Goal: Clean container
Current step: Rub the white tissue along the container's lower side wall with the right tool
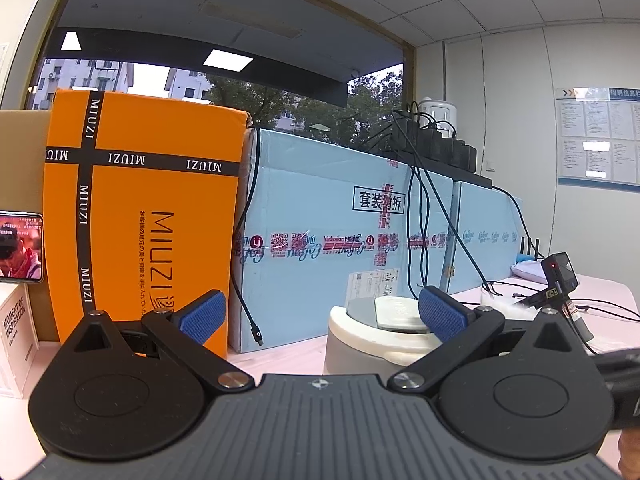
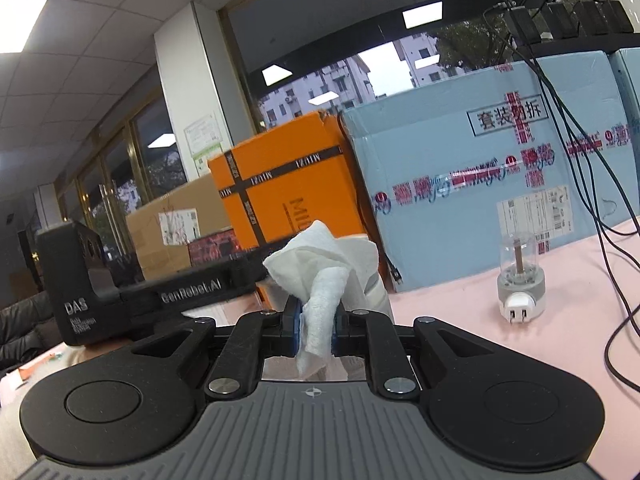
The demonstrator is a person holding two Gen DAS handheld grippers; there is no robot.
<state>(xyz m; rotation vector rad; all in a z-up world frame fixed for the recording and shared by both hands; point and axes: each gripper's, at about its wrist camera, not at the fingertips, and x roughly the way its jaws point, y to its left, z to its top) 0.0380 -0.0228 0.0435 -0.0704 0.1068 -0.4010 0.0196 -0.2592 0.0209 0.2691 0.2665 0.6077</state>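
On the pink table (image 2: 500, 344), against the blue carton (image 1: 340, 216) and orange box (image 1: 144, 208): left gripper (image 1: 320, 316) spread wide around the white-and-grey container (image 1: 372, 340); right gripper (image 2: 316, 330) clamped on a crumpled white tissue (image 2: 320, 280); small plug-in lamp (image 2: 520, 280) well apart.

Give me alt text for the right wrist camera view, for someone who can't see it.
The right hand-held gripper is shut on a crumpled white paper towel above a pink table. Behind stand an orange box and a blue box; a small clear-topped device sits to the right.
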